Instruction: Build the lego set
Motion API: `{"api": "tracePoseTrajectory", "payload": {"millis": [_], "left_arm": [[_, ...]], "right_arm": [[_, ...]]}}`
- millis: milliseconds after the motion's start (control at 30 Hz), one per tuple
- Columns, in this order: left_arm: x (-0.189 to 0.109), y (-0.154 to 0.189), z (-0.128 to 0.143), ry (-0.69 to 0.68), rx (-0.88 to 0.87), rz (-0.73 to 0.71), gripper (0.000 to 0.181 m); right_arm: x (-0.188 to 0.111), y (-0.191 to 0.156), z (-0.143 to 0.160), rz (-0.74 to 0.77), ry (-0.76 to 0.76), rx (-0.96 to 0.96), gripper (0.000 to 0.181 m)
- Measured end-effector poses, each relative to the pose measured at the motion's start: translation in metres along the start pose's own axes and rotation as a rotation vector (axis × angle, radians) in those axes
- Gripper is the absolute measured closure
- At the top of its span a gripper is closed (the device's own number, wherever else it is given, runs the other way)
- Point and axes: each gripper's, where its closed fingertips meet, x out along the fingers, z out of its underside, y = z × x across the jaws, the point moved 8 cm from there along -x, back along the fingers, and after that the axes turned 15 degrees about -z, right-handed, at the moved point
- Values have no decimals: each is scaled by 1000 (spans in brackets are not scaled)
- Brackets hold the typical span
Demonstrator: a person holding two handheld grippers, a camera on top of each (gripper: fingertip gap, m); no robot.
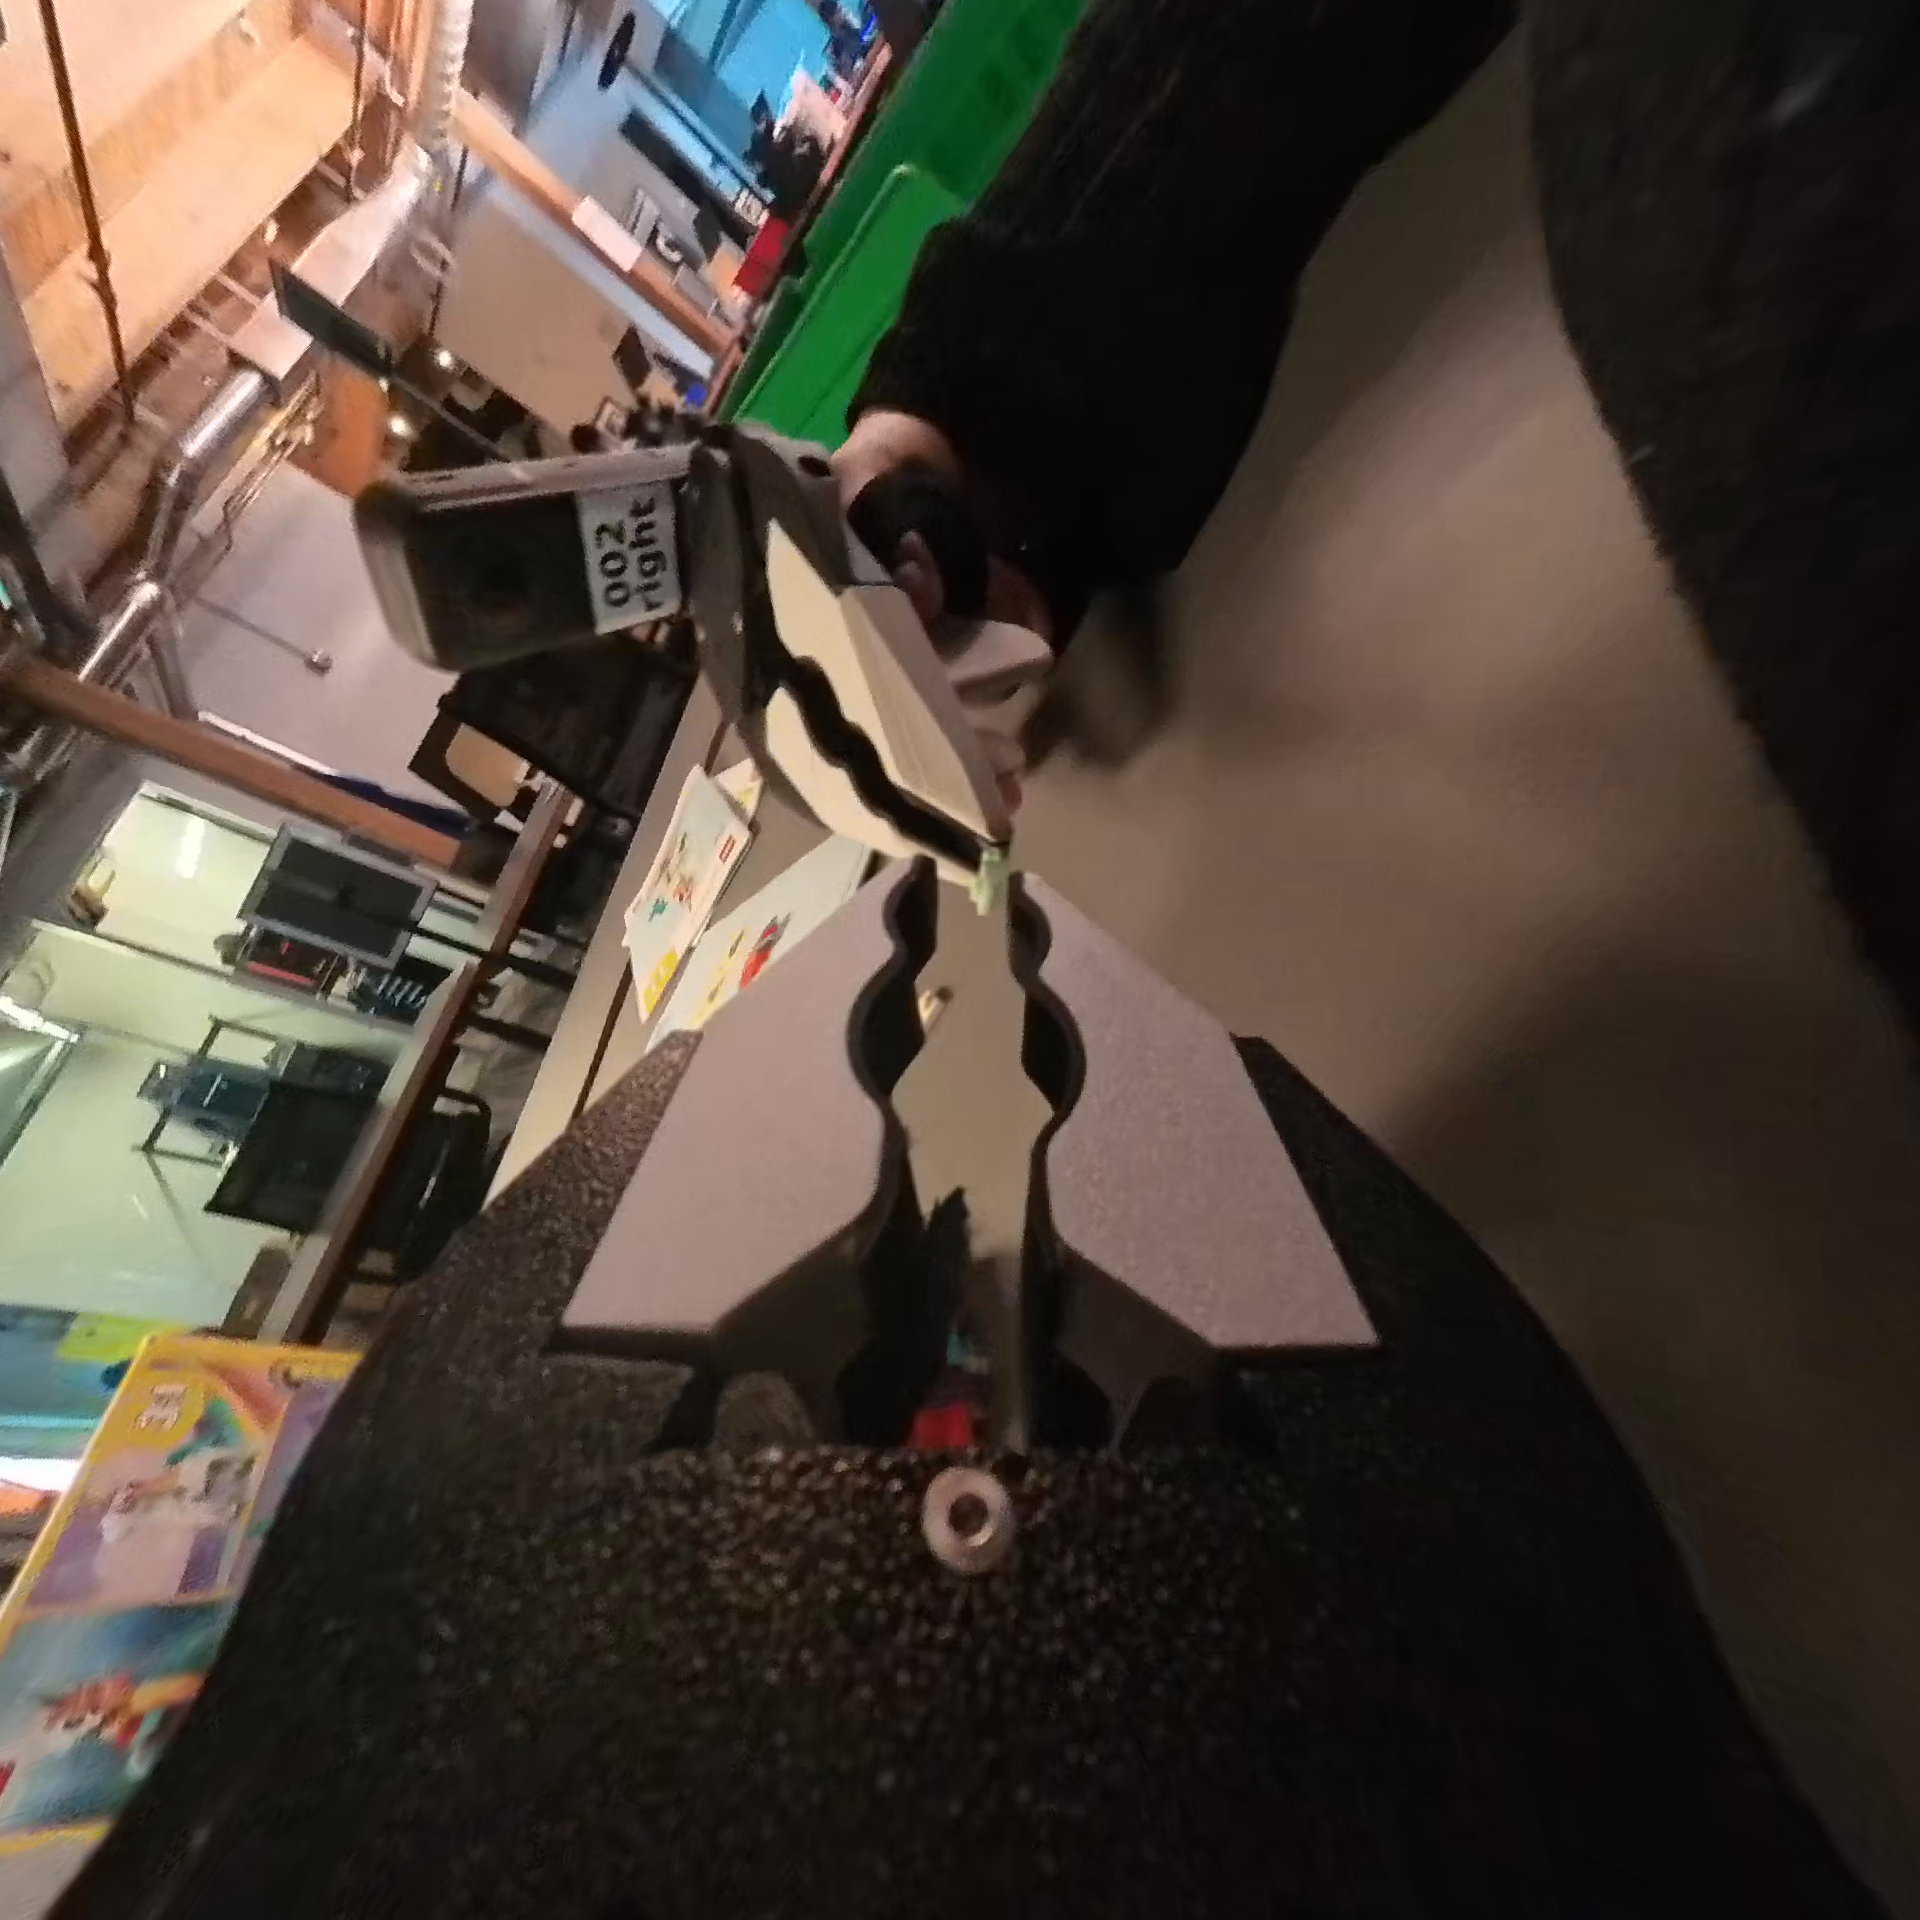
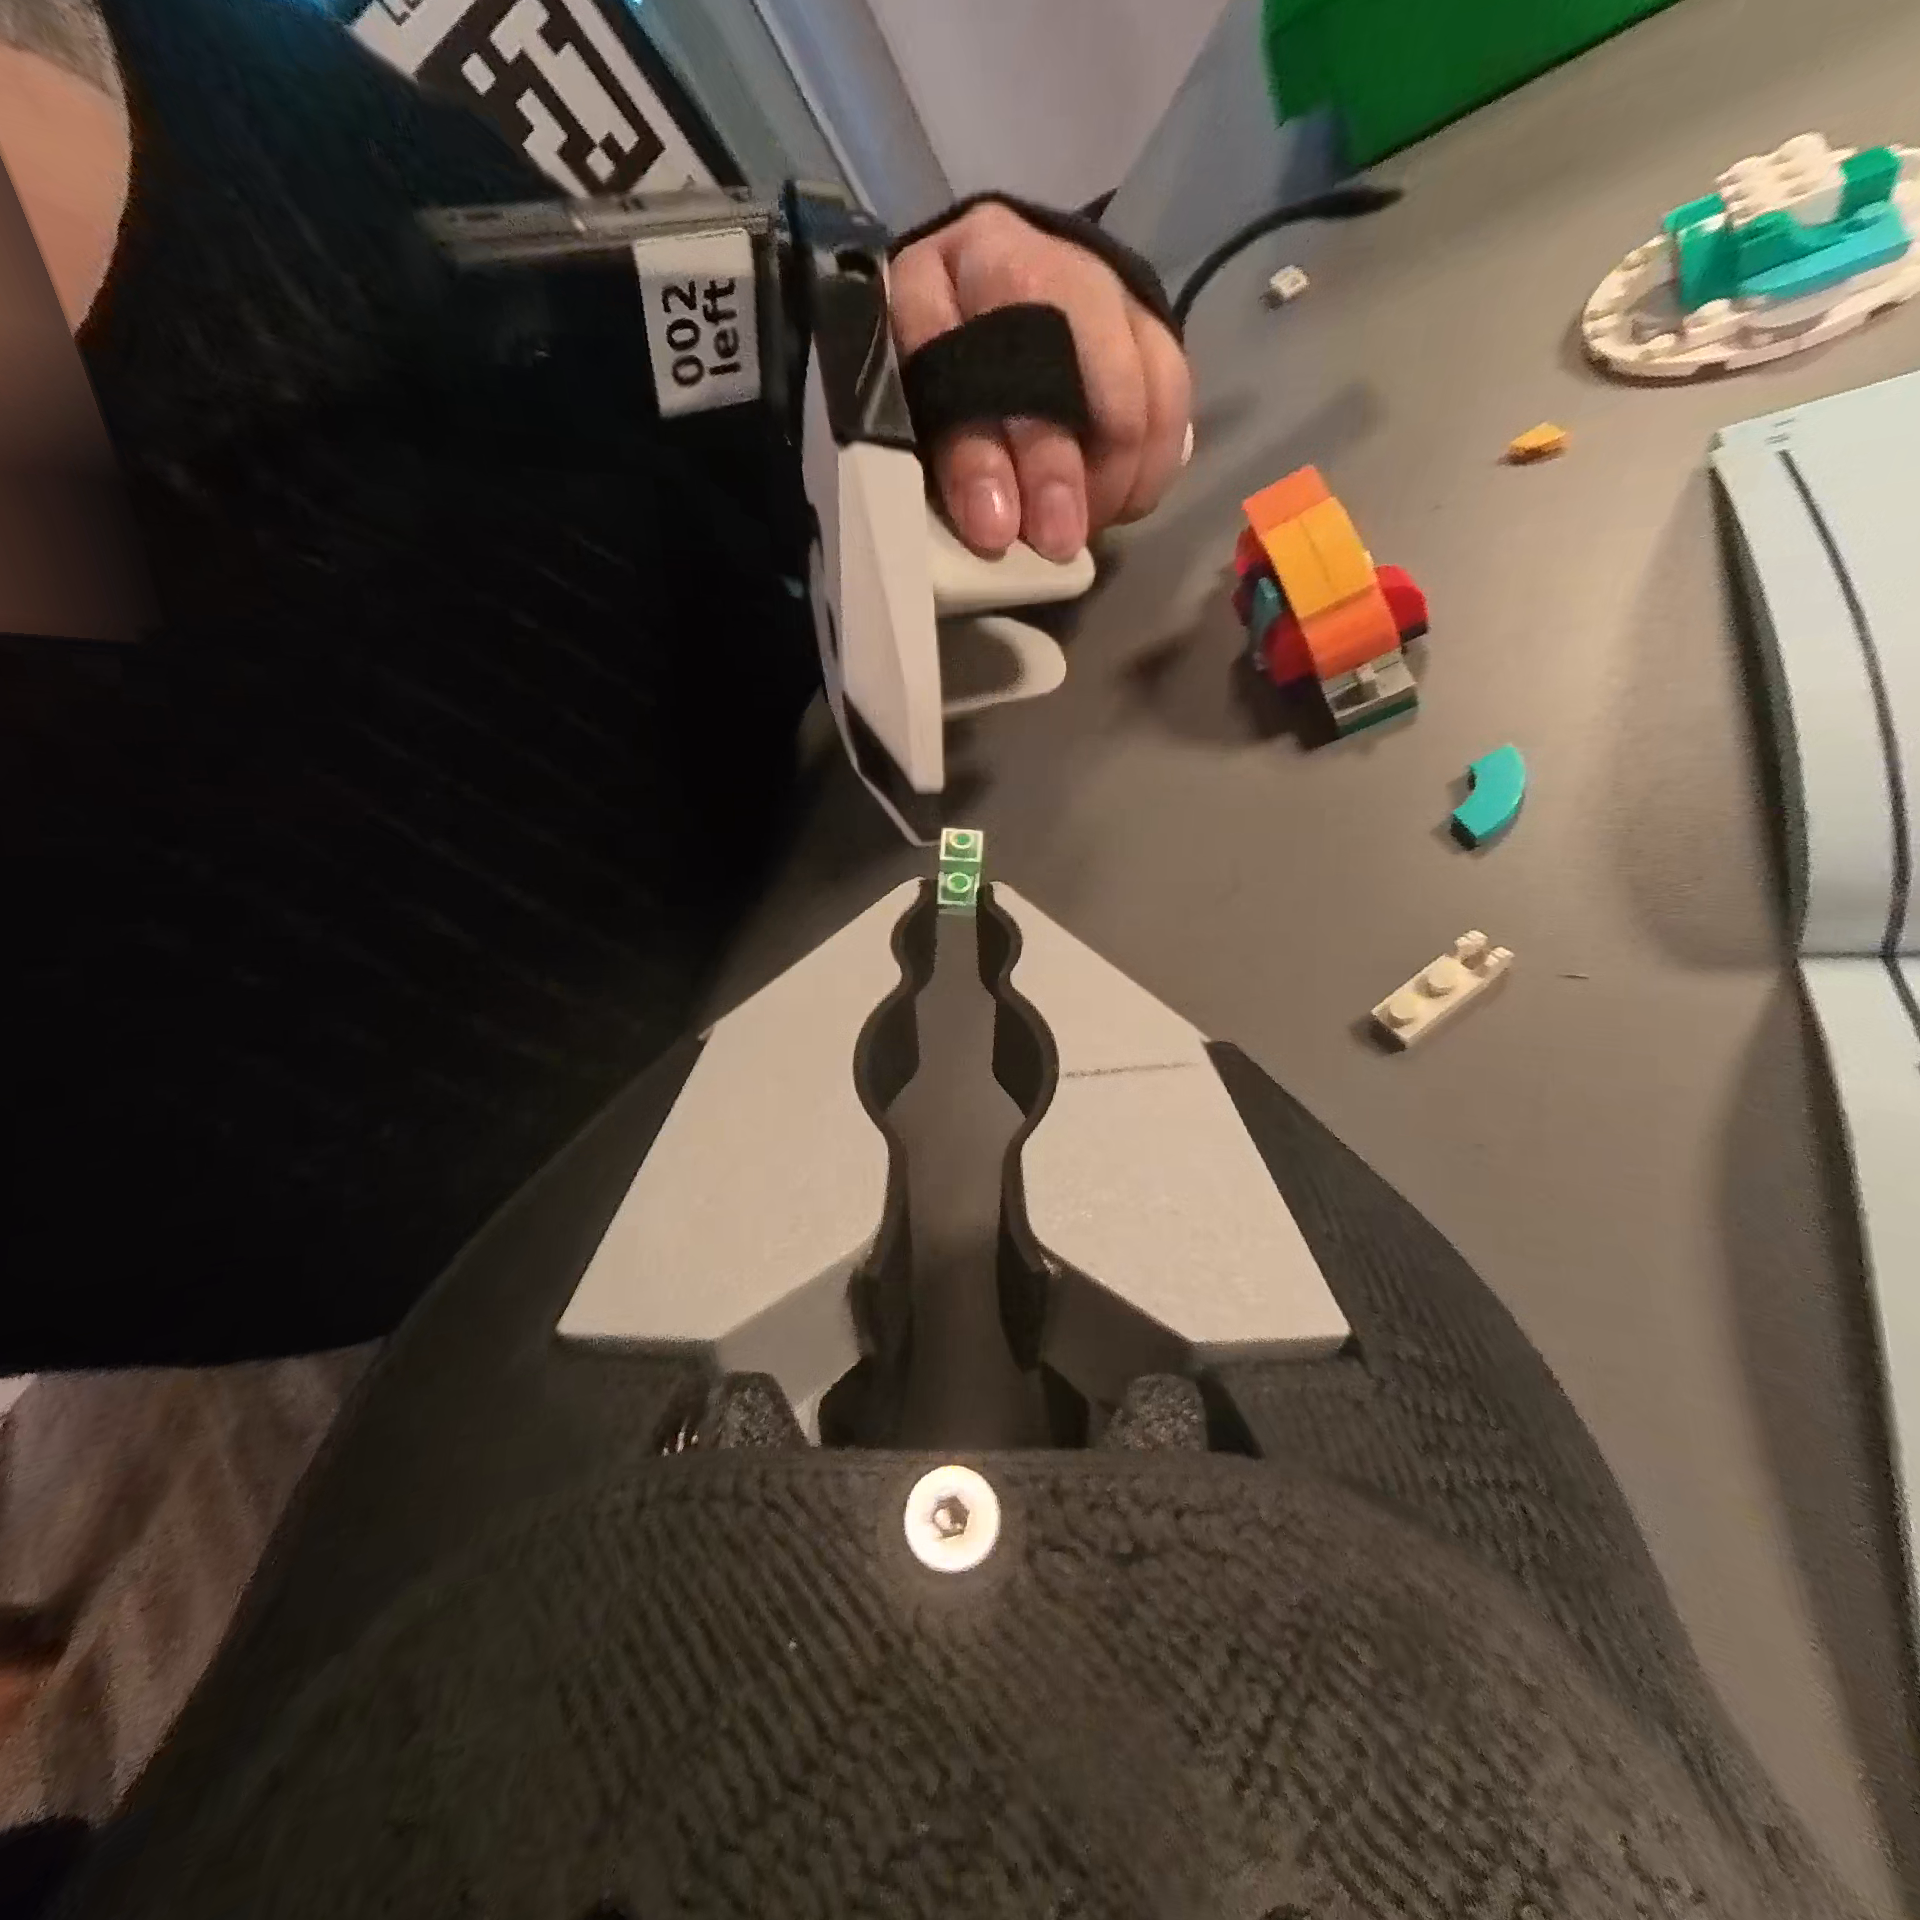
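Worktop [image 2: 1195,790]: grey, runs across the right half of the right wrist view; a dropped part would skid among the loose pieces here.
White-and-teal build [image 2: 1756,270]: upper right of the frame, on a round white base, well apart from both grippers.
Orange-and-red build [image 2: 1325,592]: right of centre, resting on the worktop; likely where the small piece belongs, though I cannot tell.
Right gripper [image 2: 958,896]: fingers clamped on one end of the green plate, at the very tips only.
Left gripper [image 1: 964,883]: fingers slightly apart, tips right at the plate; whether they touch it cannot be told.
Teal curved piece [image 2: 1491,795]: loose, lower right of the orange build.
Tan plate [image 2: 1439,987]: loose, below the teal piece.
Green plate [image 2: 960,871]: tiny, two studs, held in the air mid-frame between the two grippers.
Risk: the hold is shallow, so a nudge from the left fingers may twist or flick the plate out.
Risk: releasing one side before the other closes would drop it.
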Motion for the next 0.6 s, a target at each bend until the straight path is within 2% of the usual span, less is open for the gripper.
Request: {"api": "tracePoseTrajectory", "payload": {"millis": [100, 600], "left_arm": [[0, 7, 0, 8, -2, 42, 173], [1, 7, 0, 35, 4, 10, 178]], "right_arm": [[1, -2, 1, -27, -14, 0, 176], [0, -4, 0, -60, -2, 2, 176]]}}
